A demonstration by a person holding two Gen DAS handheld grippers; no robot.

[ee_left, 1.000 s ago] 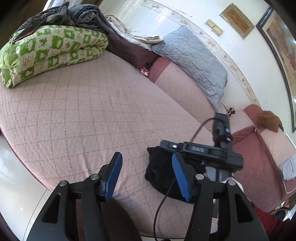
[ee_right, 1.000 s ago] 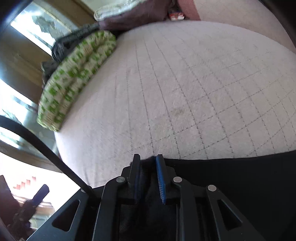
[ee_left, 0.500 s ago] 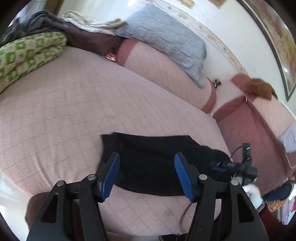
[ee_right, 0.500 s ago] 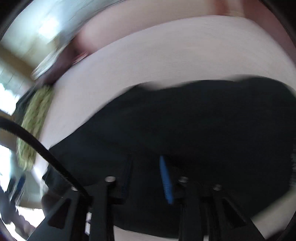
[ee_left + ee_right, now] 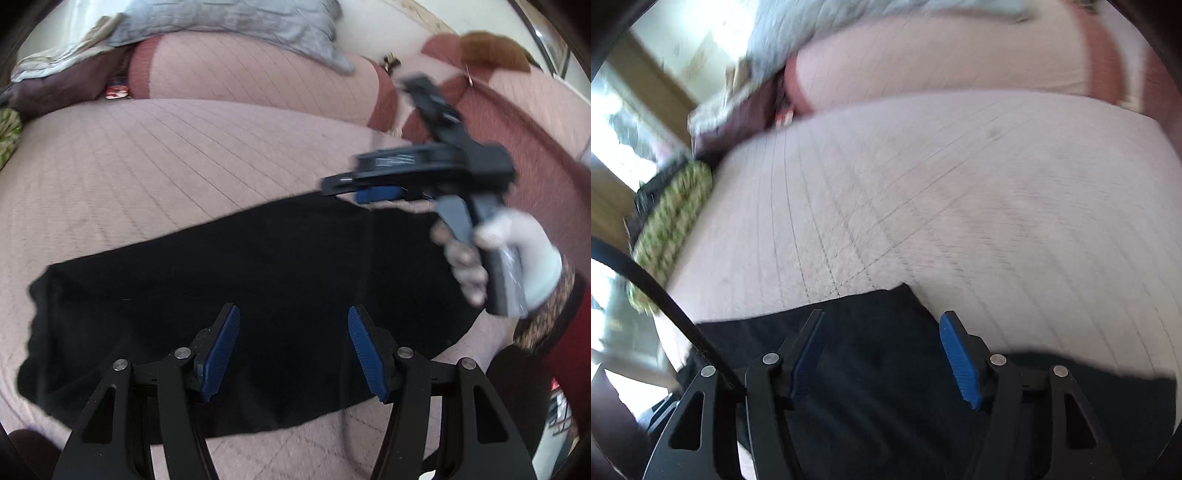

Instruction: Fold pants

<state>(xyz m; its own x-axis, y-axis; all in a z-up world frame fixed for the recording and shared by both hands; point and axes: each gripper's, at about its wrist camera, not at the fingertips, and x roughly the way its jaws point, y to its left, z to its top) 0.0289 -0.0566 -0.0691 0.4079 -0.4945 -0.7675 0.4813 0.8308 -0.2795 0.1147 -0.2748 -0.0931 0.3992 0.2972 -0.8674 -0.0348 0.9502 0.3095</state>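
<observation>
The black pants (image 5: 236,295) lie flat on the pink bed (image 5: 147,166), and both the left gripper (image 5: 293,350) and right gripper (image 5: 882,354) hang spread wide and empty, so grab an edge and fold it over neatly.

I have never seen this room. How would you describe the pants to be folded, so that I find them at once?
Look at the wide pink quilted bed. Near its front edge lie the black pants, spread flat as a long band, with the open left gripper above them. They are the only plain black cloth on the cover; the grey pillow and the green patterned blanket lie far back.
</observation>
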